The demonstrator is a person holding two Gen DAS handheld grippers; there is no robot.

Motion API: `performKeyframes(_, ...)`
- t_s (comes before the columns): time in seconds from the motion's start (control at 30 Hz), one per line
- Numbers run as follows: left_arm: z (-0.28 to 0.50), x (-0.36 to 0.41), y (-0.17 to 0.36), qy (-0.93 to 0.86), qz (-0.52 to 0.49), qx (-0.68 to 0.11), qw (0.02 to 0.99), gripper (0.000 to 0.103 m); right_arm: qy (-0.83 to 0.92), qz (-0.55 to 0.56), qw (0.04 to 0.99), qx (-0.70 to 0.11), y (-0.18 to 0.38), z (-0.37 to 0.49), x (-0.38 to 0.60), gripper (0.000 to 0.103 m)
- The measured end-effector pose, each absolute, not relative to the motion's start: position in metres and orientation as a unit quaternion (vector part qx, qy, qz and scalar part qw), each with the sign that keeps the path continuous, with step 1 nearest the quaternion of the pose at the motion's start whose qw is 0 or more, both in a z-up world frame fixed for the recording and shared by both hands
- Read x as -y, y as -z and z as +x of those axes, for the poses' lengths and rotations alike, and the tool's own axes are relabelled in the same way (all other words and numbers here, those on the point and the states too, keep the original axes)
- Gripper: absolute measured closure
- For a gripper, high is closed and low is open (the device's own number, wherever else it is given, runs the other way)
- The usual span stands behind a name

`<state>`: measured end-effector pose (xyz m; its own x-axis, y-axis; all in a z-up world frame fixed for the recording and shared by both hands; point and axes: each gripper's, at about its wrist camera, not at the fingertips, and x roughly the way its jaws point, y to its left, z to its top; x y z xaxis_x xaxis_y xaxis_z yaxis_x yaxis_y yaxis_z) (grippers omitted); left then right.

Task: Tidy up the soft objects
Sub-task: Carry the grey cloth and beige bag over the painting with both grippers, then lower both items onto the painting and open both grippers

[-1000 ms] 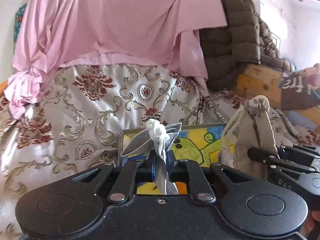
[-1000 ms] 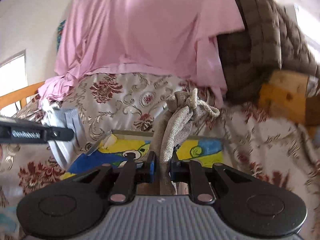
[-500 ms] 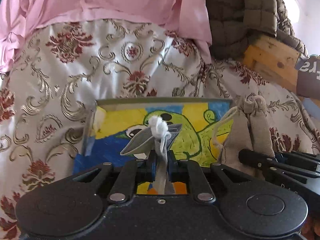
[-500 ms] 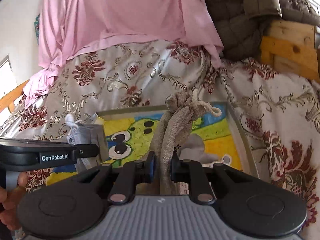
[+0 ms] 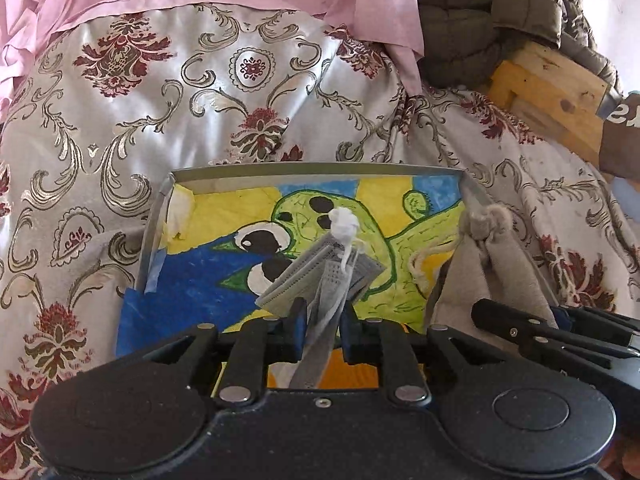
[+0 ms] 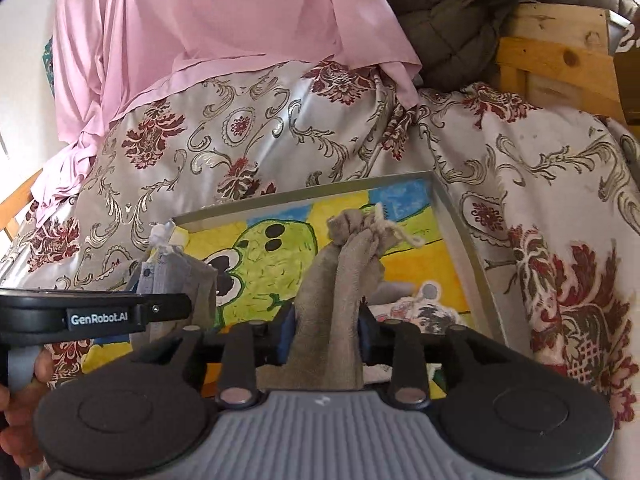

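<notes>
The left claw (image 5: 320, 322) has its jaws opening, with the grey mask (image 5: 320, 276) standing between them; its folded body fans out just past the fingertips and its white knotted ear loop (image 5: 343, 222) sticks up beyond that. A narrow gap shows on the right pad side, so the grip looks slack. Ahead of and below this claw lies the tray (image 5: 158, 216), lined with a green, yellow and blue cartoon drawing, resting on the floral bedspread (image 5: 120, 120).

The right claw (image 6: 327, 328) also has its jaws opening, wider, with the beige drawstring pouch (image 6: 340, 280) rising upright between them; its tied neck and cord (image 6: 394, 226) stand just beyond the fingertips, over the tray's right half. Whether the pads touch the cloth cannot be told.

Both claws tilt downward toward the tray, side by side. A hand (image 6: 24, 392) grips the left handle at the lower left of the right view.
</notes>
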<state>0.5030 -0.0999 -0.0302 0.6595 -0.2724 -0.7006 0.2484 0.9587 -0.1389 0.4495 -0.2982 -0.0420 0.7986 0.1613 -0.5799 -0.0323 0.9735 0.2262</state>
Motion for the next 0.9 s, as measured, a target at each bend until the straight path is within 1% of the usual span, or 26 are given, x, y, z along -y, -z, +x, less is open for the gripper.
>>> performKeyframes(0.03, 0.501, 0.1, 0.029, 0.141, -0.016, -0.386, 0.912, 0.08, -0.05, 0.103, 0.943, -0.311, 0.041, 0.448, 0.3, 0.058)
performKeyframes(0.1, 0.498, 0.099, 0.028, 0.139, -0.018, -0.385, 0.912, 0.074, -0.048, 0.103, 0.945, -0.305, 0.037, 0.443, 0.302, 0.052)
performKeyframes(0.27, 0.488, 0.096, 0.021, 0.128, -0.021, -0.381, 0.916, 0.069, -0.042, 0.098, 0.953, -0.285, 0.024, 0.429, 0.306, 0.04)
performKeyframes(0.33, 0.483, 0.093, 0.016, 0.123, -0.025, -0.377, 0.918, 0.067, -0.035, 0.099, 0.956, -0.273, 0.018, 0.421, 0.308, 0.031)
performKeyframes(0.37, 0.479, 0.091, 0.013, 0.119, -0.027, -0.373, 0.92, 0.067, -0.032, 0.102, 0.958, -0.265, 0.015, 0.416, 0.31, 0.03)
performKeyframes(0.43, 0.47, 0.087, 0.006, 0.113, -0.031, -0.362, 0.925, 0.059, -0.03, 0.109, 0.961, -0.253, 0.008, 0.406, 0.314, 0.027)
performKeyframes(0.47, 0.465, 0.086, 0.002, 0.11, -0.032, -0.356, 0.928, 0.057, -0.029, 0.113, 0.962, -0.246, 0.004, 0.4, 0.316, 0.025)
performKeyframes(0.53, 0.454, 0.082, -0.005, 0.106, -0.031, -0.341, 0.934, 0.054, -0.025, 0.117, 0.966, -0.228, -0.004, 0.388, 0.319, 0.019)
performKeyframes(0.6, 0.44, 0.078, -0.013, 0.1, -0.034, -0.327, 0.939, 0.052, -0.022, 0.119, 0.97, -0.21, -0.012, 0.374, 0.321, 0.017)
performKeyframes(0.73, 0.408, 0.071, -0.031, 0.092, -0.054, -0.294, 0.95, 0.042, -0.021, 0.117, 0.977, -0.175, -0.027, 0.343, 0.322, 0.009)
performKeyframes(0.9, 0.365, 0.071, -0.054, 0.094, -0.051, -0.262, 0.959, 0.035, -0.037, 0.124, 0.981, -0.141, -0.045, 0.302, 0.322, 0.003)
